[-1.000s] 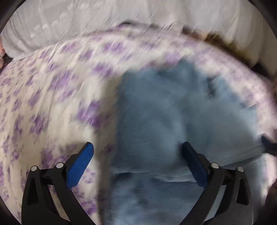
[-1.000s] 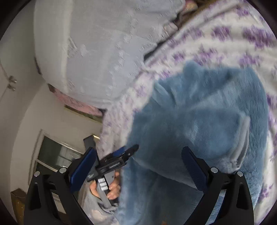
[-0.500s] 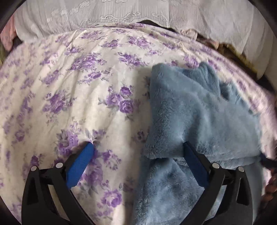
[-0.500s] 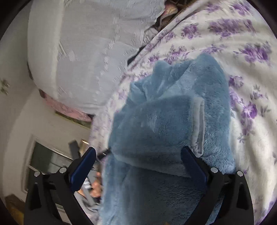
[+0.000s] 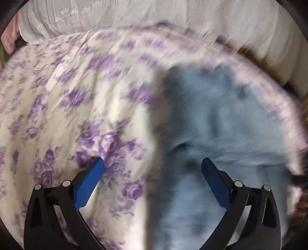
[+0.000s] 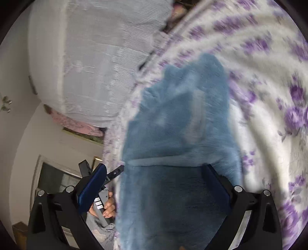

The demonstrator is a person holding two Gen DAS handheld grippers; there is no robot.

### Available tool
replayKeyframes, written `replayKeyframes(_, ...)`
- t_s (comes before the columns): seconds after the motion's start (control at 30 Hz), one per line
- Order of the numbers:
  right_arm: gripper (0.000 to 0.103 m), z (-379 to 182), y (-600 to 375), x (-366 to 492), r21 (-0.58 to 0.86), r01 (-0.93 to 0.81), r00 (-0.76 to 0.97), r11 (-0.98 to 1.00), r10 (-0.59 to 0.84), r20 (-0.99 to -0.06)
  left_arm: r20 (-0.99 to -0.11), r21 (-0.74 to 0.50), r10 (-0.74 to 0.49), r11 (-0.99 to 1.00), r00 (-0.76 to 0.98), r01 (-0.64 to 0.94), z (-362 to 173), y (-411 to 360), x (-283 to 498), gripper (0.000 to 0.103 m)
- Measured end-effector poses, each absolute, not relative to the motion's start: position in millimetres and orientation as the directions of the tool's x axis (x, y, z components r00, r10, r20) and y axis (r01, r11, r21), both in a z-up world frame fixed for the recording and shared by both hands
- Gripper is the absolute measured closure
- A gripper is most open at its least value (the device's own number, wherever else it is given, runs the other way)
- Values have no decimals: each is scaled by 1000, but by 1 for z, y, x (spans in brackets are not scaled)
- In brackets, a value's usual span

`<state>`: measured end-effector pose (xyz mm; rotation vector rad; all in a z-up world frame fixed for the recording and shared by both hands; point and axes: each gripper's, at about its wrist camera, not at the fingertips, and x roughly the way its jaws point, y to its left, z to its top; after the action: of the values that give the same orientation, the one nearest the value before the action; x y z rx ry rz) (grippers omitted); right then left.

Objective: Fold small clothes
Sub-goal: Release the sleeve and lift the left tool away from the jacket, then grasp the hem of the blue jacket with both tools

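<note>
A fluffy blue garment (image 5: 221, 134) lies partly folded on a white bedspread with purple flowers (image 5: 77, 105). My left gripper (image 5: 153, 167) is open and empty, its right finger over the garment's left part, its left finger over the bedspread. In the right wrist view the garment (image 6: 179, 134) fills the middle, with a folded flap lying across it. My right gripper (image 6: 154, 173) is open and empty just above the garment's near part. Both views are blurred by motion.
A white lace-covered pillow or headboard (image 5: 154, 17) runs along the far side of the bed, also in the right wrist view (image 6: 92, 63). The left gripper's body and the hand holding it (image 6: 104, 203) show beyond the bed edge, with a wall and window behind.
Both cameras are swinging, so the views are blurred again. The right gripper has come closer over the garment. The left gripper has shifted slightly. Both stay open.
</note>
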<state>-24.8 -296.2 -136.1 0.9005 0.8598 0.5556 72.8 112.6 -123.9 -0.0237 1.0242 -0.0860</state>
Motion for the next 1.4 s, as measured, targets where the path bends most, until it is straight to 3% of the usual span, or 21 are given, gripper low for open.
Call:
replayKeyframes(0.13,4,-130,-297,-31,830,-74,575,553,704,-417,-841,111,66,992,537,52,-124,92,61,5)
replayKeyframes(0.3,4,-118,-295,-56,800,-104,589,592,684,-429,-828,-70,-125,990,546,122,-110,106,19,5)
replayKeyframes(0.57,4,-116,-295,-93,723,-119,602,681,628,-492,-823,-202,-274,960,498,193,-115,110,-20,5)
replayKeyframes(0.7,4,-129,-298,-108,699,-99,596,708,604,-528,-811,-339,-417,906,411,251,-124,108,-29,5)
replayKeyframes(1.17,3,-131,-281,-148,615,-220,563,757,613,-553,-778,-409,-529,837,340,364,-130,100,-76,6)
replayKeyframes(1.3,3,-131,-280,-168,672,-276,534,687,691,-487,-754,-447,-561,819,340,359,-129,106,-82,41)
replayKeyframes(1.33,3,-131,-281,-170,685,-285,528,671,706,-472,-754,-456,-564,819,338,348,-130,110,-81,47)
replayKeyframes(1.4,3,-133,-283,-173,705,-288,521,649,723,-453,-753,-479,-569,819,331,317,-134,116,-77,50)
